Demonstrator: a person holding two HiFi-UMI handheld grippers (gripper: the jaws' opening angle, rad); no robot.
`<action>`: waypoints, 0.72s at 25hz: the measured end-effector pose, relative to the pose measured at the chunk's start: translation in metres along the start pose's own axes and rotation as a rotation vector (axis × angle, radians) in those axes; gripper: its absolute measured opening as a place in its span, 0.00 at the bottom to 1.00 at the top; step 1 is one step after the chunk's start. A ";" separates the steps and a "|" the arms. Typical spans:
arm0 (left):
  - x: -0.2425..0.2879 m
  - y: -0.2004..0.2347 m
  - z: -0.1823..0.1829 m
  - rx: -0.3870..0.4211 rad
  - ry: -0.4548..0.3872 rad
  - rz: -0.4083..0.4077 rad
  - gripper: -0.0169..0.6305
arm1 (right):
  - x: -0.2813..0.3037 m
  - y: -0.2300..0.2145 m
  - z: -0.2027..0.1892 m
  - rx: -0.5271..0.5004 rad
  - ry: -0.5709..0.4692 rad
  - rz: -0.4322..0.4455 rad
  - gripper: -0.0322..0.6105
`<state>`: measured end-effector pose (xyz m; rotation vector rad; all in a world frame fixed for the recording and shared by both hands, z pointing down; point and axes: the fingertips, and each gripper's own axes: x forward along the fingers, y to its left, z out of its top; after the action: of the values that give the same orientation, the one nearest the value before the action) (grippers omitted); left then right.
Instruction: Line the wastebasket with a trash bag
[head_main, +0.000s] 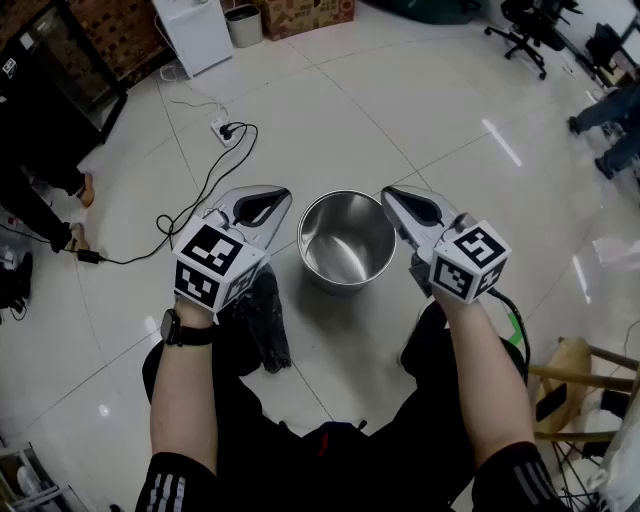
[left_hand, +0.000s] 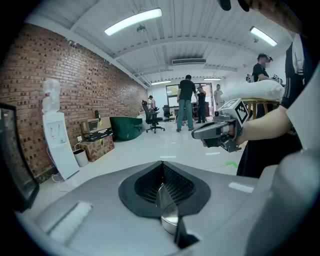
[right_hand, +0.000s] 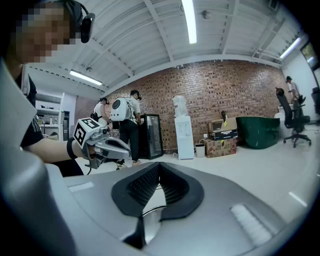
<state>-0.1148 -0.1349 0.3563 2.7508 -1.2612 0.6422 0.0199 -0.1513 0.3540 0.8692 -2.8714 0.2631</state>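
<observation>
Head view steeply above wastebasket (head_main: 347, 240); gripper views low, toward each other.

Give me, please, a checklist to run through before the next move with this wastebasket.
1. Wastebasket upright and empty: ok.
2. Liner fitted: not ok, none inside.
3. Trash bag in hand: not ok, it lies crumpled on the floor.
4. Left tool open for a grasp: not ok, shut and empty.
5. Right tool open: not ok, shut and empty.
6. Floor cable clear of the wastebasket: ok.

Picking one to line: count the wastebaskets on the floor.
2. The steel wastebasket stands between the left gripper and right gripper; a small grey bin sits beside the white dispenser. Others may be hidden.
</observation>
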 end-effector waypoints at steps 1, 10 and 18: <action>0.001 -0.001 -0.001 0.007 0.006 -0.002 0.03 | 0.000 0.000 0.000 0.000 0.001 -0.001 0.06; 0.007 -0.003 -0.025 0.021 0.106 -0.032 0.33 | -0.001 -0.001 0.006 0.005 -0.022 -0.010 0.06; 0.012 0.000 -0.058 0.053 0.211 -0.031 0.35 | -0.002 0.000 0.008 0.012 -0.029 0.004 0.06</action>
<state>-0.1284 -0.1314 0.4138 2.6515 -1.1694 0.9474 0.0210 -0.1515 0.3455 0.8765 -2.9015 0.2708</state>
